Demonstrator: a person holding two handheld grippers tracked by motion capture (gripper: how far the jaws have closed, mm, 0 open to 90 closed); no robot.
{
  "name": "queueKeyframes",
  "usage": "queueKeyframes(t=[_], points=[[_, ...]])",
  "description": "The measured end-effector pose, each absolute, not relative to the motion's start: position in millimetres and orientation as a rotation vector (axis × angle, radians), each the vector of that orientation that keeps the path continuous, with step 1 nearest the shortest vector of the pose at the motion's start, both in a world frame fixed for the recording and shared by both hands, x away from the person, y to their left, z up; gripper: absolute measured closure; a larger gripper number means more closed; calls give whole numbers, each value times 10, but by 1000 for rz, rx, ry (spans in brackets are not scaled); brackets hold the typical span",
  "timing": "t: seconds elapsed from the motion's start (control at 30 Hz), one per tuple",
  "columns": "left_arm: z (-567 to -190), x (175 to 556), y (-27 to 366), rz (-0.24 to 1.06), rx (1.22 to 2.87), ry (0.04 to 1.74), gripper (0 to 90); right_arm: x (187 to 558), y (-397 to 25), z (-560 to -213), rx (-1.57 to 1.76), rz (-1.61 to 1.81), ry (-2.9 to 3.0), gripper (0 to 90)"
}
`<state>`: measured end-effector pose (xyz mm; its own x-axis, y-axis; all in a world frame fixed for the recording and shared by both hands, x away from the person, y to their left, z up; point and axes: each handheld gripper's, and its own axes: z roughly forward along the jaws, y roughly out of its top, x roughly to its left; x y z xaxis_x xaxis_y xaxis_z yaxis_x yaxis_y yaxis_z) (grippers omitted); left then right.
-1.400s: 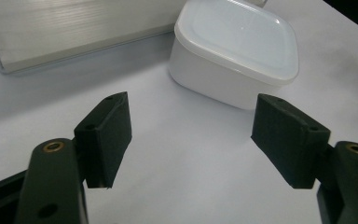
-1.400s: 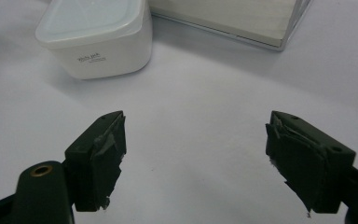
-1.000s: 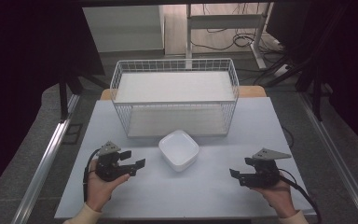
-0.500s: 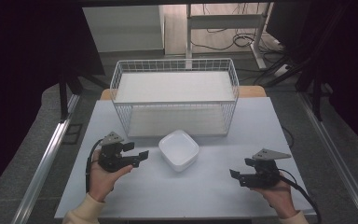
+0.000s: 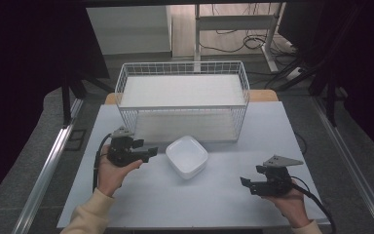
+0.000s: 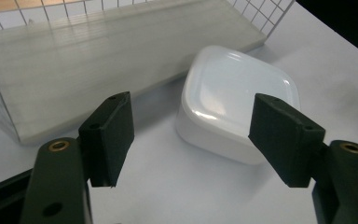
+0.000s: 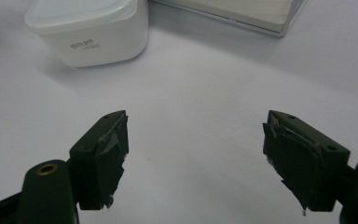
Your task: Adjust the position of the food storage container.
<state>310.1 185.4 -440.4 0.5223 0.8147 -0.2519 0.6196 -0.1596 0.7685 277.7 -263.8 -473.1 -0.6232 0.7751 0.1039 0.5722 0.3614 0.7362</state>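
In the high view a white square bowl [image 5: 187,156] sits at the centre of the frame on the pale table [image 5: 214,204], just below the front edge of a white wire basket [image 5: 182,100] that fills the upper middle. The left gripper [image 5: 148,152] is at centre left, held in the left hand [image 5: 109,168], its tips pointing right toward the bowl and stopping just short of it. In the left gripper view its jaws are spread wide and empty, with the bowl [image 6: 237,107] in the upper right of that frame and the basket's pale floor board [image 6: 116,51] running across the top. The right gripper [image 5: 247,184] is at lower right, well apart from the bowl, resting low over the table in the right hand [image 5: 287,204]. In the right gripper view its jaws are also spread with nothing between them, the pads looking worn, and the bowl [image 7: 91,30] sits in the upper left corner.
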Motion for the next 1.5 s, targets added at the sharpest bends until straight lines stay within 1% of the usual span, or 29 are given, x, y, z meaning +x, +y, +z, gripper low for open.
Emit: queueKeyframes(t=[0.33, 0.5, 0.57, 0.7, 0.73, 0.9, 0.93, 0.97, 1.0, 1.03, 1.07, 1.1, 1.23, 1.33, 1.5], points=[[-4350, 3360, 1723, 250, 1902, 1171, 323, 2778, -2631, -4746, 1199, 1091, 2374, 219], [-4332, 3467, 1659, 240, 1906, 1173, 365, 2783, -2631, -4754, 1195, 1081, 2374, 218], [-4324, 3509, 1630, 237, 1911, 1172, 404, 2782, -2625, -4761, 1196, 1073, 2377, 219], [-4324, 3552, 1594, 239, 1923, 1170, 453, 2784, -2623, -4765, 1195, 1069, 2379, 219], [-4325, 3567, 1583, 242, 1929, 1169, 453, 2784, -2623, -4765, 1195, 1069, 2379, 219], [-4357, 3643, 1521, 253, 1957, 1175, 550, 2786, -2626, -4777, 1196, 1064, 2382, 219], [-4367, 3653, 1513, 248, 1960, 1172, 577, 2786, -2627, -4778, 1196, 1064, 2380, 219], [-4387, 3669, 1499, 249, 1967, 1171, 636, 2784, -2630, -4778, 1190, 1063, 2372, 220], [-4400, 3678, 1492, 258, 1975, 1171, 636, 2784, -2630, -4778, 1190, 1063, 2372, 220], [-4416, 3688, 1481, 260, 1982, 1177, 696, 2785, -2632, -4776, 1190, 1066, 2369, 220], [-4433, 3704, 1475, 268, 1990, 1179, 696, 2785, -2632, -4776, 1190, 1066, 2369, 220], [-4464, 3732, 1462, 261, 1995, 1190, 757, 2785, -2633, -4777, 1188, 1066, 2367, 221], [-4521, 3788, 1440, 259, 2007, 1195, 858, 2784, -2630, -4784, 1187, 1059, 2370, 221], [-4555, 3809, 1416, 258, 2010, 1207, 893, 2787, -2629, -4790, 1188, 1059, 2371, 221], [-4662, 3878, 1354, 254, 2041, 1203, 897, 2787, -2629, -4796, 1190, 1054, 2373, 221]])
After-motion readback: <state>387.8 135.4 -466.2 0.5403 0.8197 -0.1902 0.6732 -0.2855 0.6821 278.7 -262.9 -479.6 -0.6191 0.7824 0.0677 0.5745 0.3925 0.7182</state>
